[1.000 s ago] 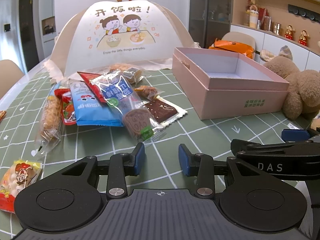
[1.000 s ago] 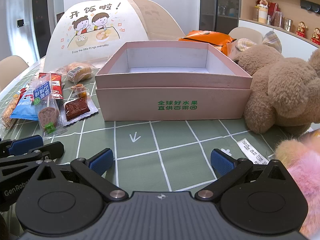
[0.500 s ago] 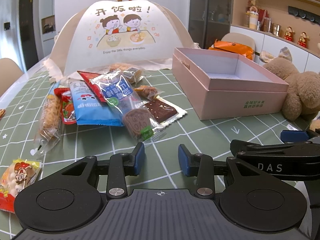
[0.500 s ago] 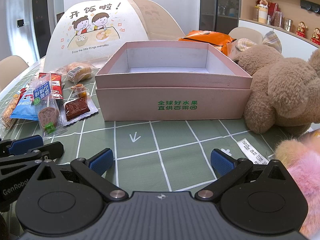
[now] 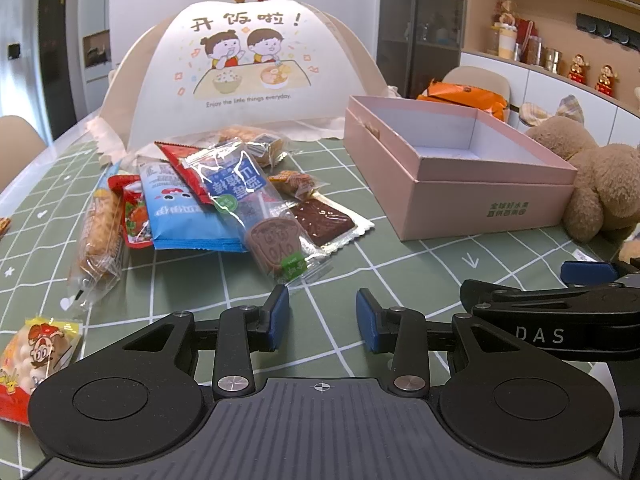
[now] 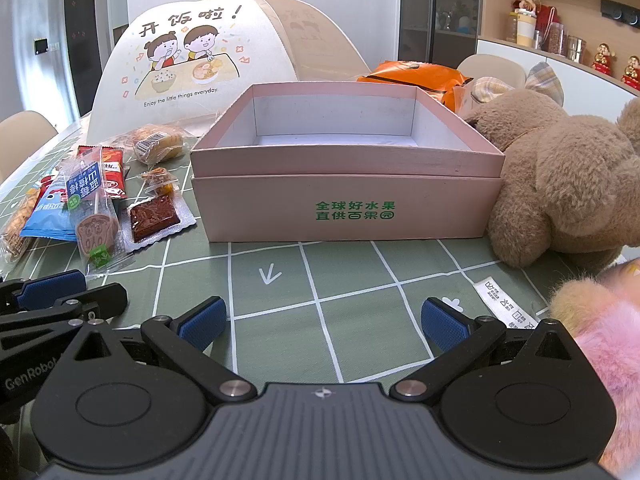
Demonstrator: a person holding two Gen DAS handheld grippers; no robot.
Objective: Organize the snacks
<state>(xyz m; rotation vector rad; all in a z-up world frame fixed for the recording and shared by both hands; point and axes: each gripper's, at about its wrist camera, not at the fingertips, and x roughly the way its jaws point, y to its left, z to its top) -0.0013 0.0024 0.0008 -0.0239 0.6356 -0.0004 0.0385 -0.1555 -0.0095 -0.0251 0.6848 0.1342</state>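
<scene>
A pile of wrapped snacks (image 5: 224, 208) lies on the green checked tablecloth, left of an open, empty pink box (image 5: 460, 168). The pile holds a blue packet (image 5: 180, 216), a chocolate lollipop (image 5: 276, 244) and a brown bar (image 5: 322, 220). My left gripper (image 5: 322, 314) is open and empty, low over the cloth just in front of the lollipop. My right gripper (image 6: 324, 320) is wide open and empty, in front of the pink box (image 6: 348, 184). The snacks (image 6: 100, 208) show at its left.
A folding food cover (image 5: 244, 64) stands behind the snacks. A brown teddy bear (image 6: 568, 176) sits right of the box, a pink plush (image 6: 600, 344) near my right gripper. An orange bag (image 6: 416, 76) lies behind the box. A lone snack pack (image 5: 28, 360) lies at front left.
</scene>
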